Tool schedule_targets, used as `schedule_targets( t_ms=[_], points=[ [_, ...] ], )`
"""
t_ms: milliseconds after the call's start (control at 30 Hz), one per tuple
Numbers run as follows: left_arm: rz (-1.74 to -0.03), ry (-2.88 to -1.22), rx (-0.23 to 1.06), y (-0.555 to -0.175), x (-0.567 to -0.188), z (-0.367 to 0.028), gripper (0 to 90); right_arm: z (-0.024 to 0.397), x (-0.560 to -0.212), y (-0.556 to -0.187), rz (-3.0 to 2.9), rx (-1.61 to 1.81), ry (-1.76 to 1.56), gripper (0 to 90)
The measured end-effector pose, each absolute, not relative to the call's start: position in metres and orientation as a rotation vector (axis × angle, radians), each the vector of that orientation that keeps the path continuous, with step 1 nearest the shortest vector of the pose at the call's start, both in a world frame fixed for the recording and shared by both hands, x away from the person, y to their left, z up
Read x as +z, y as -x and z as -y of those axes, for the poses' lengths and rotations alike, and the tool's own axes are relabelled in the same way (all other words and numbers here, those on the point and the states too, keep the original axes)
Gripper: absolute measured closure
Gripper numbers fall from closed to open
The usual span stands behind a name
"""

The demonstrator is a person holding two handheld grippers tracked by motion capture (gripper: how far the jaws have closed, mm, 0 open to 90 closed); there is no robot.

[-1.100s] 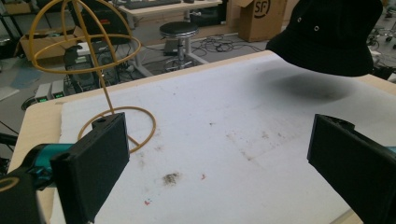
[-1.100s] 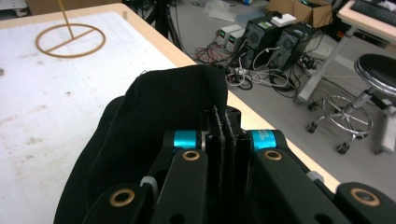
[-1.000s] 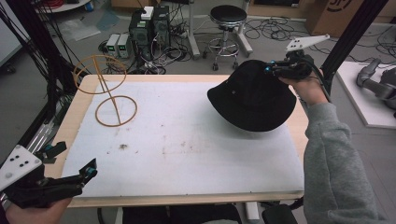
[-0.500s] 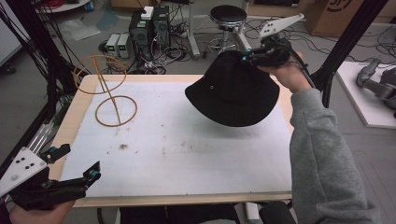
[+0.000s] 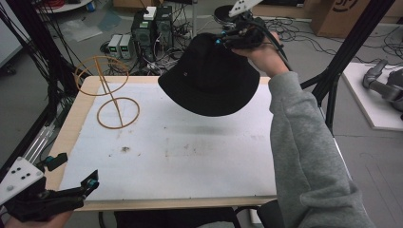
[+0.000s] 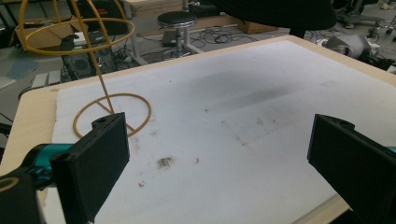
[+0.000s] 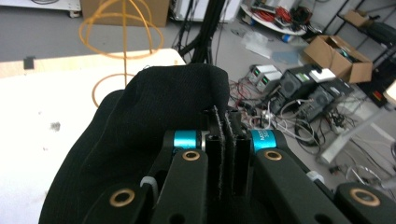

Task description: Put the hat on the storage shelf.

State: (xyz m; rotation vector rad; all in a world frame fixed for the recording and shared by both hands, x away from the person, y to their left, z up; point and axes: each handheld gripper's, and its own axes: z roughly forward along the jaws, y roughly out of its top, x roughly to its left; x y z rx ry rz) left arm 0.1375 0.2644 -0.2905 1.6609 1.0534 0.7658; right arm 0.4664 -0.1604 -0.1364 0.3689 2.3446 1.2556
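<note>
A black bucket hat (image 5: 209, 78) hangs in the air above the table's far side, brim tilted. My right gripper (image 5: 227, 40) is shut on the hat's edge; in the right gripper view the two jaws pinch black fabric (image 7: 140, 135) at the gripper's (image 7: 224, 116) tips. A yellow wire hat stand (image 5: 111, 97) with a ring base and a ring top stands at the table's far left, also in the left gripper view (image 6: 100, 70) and the right gripper view (image 7: 122, 32). My left gripper (image 5: 71, 173) rests open at the near left corner, nothing between its jaws (image 6: 217, 158).
The table (image 5: 71, 133) carries a white mat (image 5: 190, 152) with a few dark smudges. Beyond the far edge the floor holds black boxes, cables and a round stool (image 6: 176, 21). Black frame poles (image 5: 351, 52) stand at the right.
My right gripper has carried the hat up and leftward, from resting near the table's far right to hanging above the far middle. The left gripper has stayed put.
</note>
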Motion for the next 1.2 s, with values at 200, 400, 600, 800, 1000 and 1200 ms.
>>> schedule_targets(
  t_ms=[200, 400, 600, 800, 1000, 1200],
  points=[
    [-1.078, -1.638, 0.776, -0.131, -0.293, -0.272, 6.0, 0.126, -0.123, -0.471, -2.348, 1.262, -0.315, 89.1],
    [-1.077, -1.652, 0.769, -0.128, -0.295, -0.269, 6.0, 0.096, -0.114, -0.475, -2.354, 1.247, -0.277, 89.2],
    [-1.078, -1.653, 0.756, -0.129, -0.297, -0.266, 6.0, 0.065, -0.102, -0.480, -2.333, 1.275, -0.263, 89.1],
    [-1.074, -1.656, 0.744, -0.129, -0.297, -0.264, 6.0, 0.039, -0.099, -0.481, -2.349, 1.268, -0.246, 89.1],
    [-1.058, -1.662, 0.742, -0.128, -0.295, -0.260, 5.9, 0.014, -0.092, -0.481, -2.327, 1.317, -0.205, 89.2],
    [-1.057, -1.668, 0.745, -0.127, -0.296, -0.260, 6.0, -0.011, -0.093, -0.482, -2.302, 1.363, -0.192, 89.1]
  ],
)
